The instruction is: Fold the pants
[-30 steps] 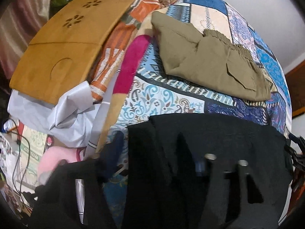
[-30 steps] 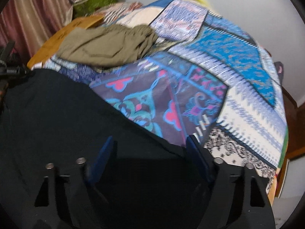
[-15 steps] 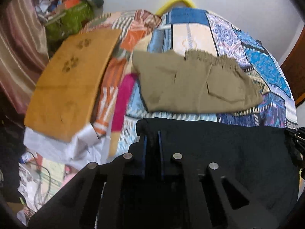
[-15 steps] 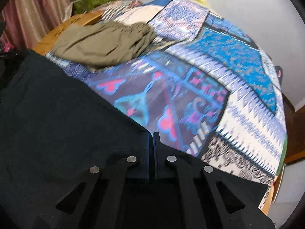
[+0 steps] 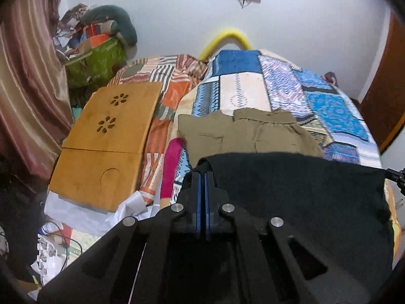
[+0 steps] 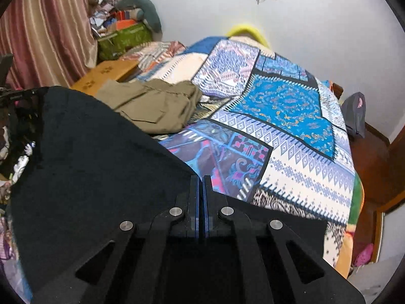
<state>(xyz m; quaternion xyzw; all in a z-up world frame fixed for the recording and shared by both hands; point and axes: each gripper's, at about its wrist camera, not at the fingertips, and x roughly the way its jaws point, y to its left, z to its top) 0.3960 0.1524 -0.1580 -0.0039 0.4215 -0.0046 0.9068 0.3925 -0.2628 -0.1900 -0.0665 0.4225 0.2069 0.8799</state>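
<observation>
Black pants (image 5: pixel 298 192) hang stretched between both grippers above the near end of the bed. My left gripper (image 5: pixel 202 174) is shut on the left corner of the black pants, its blue pads pressed together on the cloth. My right gripper (image 6: pixel 200 178) is shut on the right edge of the same black pants (image 6: pixel 96 167), which spread away to the left in that view. Olive-green folded pants (image 5: pixel 243 134) lie flat on the patchwork bedspread (image 5: pixel 329 106) beyond the black cloth; they are seen too in the right wrist view as the olive pants (image 6: pixel 154 106).
A wooden lap desk (image 5: pixel 106 147) rests on the bed's left side over white paper (image 5: pixel 83 215). Clutter and a green bag (image 5: pixel 98 60) pile against a striped curtain (image 5: pixel 22 88). A wooden door (image 5: pixel 387 96) stands at right. The bedspread (image 6: pixel 283 106) is bare on its right half.
Both grippers closed on the black pants and rose, lifting the cloth's edge off the bed. The views tilted up, showing more wall and the far end of the bed.
</observation>
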